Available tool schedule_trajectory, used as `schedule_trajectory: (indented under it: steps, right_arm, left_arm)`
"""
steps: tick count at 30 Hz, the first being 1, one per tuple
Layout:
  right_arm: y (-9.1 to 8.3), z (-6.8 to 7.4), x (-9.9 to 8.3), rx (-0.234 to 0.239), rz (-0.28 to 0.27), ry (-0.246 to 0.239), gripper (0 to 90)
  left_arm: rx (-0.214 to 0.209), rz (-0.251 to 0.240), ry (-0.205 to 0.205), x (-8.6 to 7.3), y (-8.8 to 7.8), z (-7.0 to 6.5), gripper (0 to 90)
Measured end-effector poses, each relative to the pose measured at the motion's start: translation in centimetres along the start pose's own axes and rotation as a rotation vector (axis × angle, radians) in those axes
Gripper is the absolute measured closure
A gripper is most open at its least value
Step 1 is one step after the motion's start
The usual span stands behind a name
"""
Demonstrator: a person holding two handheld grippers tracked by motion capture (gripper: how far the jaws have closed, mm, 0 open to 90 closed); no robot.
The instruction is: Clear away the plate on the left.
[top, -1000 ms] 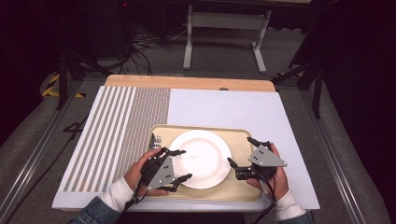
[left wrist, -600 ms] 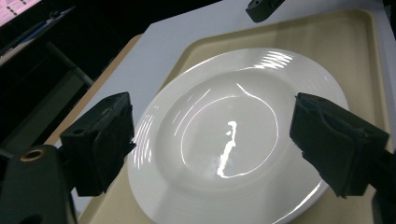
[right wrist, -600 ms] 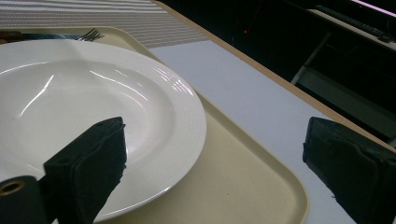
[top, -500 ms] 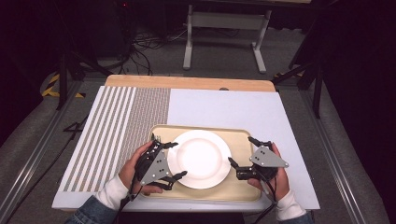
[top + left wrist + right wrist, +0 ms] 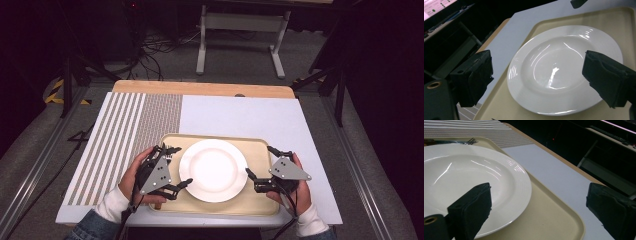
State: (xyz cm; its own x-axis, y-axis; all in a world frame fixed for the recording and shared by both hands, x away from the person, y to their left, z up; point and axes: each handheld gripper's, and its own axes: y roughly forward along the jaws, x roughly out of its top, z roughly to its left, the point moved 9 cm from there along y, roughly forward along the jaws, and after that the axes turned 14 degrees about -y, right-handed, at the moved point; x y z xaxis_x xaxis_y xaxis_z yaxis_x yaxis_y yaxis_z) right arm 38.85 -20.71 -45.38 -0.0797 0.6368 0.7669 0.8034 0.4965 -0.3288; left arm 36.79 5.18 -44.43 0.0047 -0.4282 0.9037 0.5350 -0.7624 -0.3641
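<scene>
Plate sits centred on the tray, untouched; you hold your left gripper and right gripper spread wide either side. Nothing looks started.

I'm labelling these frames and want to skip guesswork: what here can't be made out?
- Fork: right gripper view, only the tines show; the plate rim hides its handle.
- Fork in high view: the left gripper covers it.
- Tray: left gripper view, near edge cut off by the frame.
</scene>
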Motion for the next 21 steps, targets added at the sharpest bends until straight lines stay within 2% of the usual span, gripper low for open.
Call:
schedule_trajectory:
  steps: [14, 17, 21]
  right_arm:
    - [-0.1, -0.1, 0.0, -0.009, 0.0, -0.001, 7.1]
    - [-0.2, -0.1, 0.0, -0.011, -0.001, 0.0, 7.1]
    - [-0.3, -0.1, -0.1, -0.012, 0.0, 0.0, 7.1]
  left_arm:
    - [0.052, -0.033, -0.045, -0.5, -2.3, 2.2, 9.9]
    - [0.072, -0.036, -0.028, -0.7, -2.8, 2.6, 10.7]
    - [0.088, -0.043, -0.026, -1.0, -3.4, 3.0, 11.0]
